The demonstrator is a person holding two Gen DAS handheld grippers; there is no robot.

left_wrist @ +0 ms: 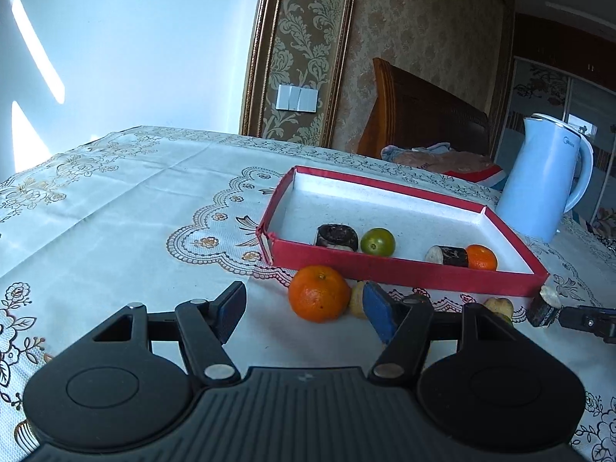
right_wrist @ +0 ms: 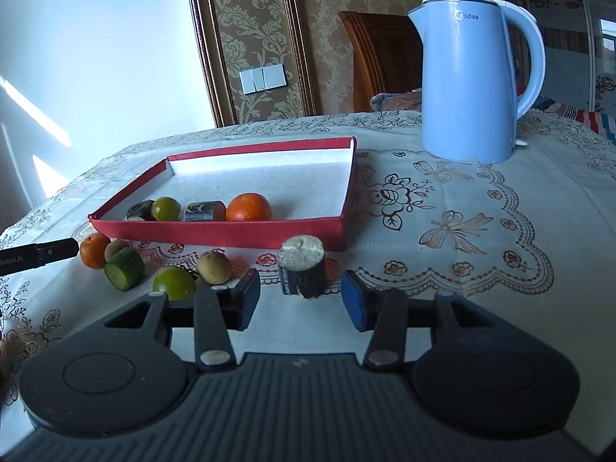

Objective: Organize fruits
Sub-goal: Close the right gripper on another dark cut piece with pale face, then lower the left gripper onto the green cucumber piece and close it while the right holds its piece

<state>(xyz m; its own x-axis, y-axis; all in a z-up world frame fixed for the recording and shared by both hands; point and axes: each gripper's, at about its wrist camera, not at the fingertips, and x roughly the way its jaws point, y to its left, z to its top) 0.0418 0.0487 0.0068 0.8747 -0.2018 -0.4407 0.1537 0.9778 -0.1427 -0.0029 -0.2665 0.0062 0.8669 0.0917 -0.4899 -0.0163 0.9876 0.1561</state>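
Standing parted and empty, right gripper point(right_wrist: 296, 300) faces the dark-skinned, pale-topped cut cylinder point(right_wrist: 302, 269) near the red tray point(right_wrist: 215, 233); likely stiff and light, best pinched across its sides. Left gripper point(left_wrist: 304, 313), likewise released, nears a firm, round orange mandarin point(left_wrist: 318, 293).

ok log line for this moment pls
left gripper: open, before orange | right gripper: open, before dark cylinder piece | red tray: four pieces

Daylit, sharp, heavy fisheye bend.
Sun streaks glare on the white wall point(left_wrist: 115, 38); tablecloth point(right_wrist: 481, 269) evenly lit, shadows soft.
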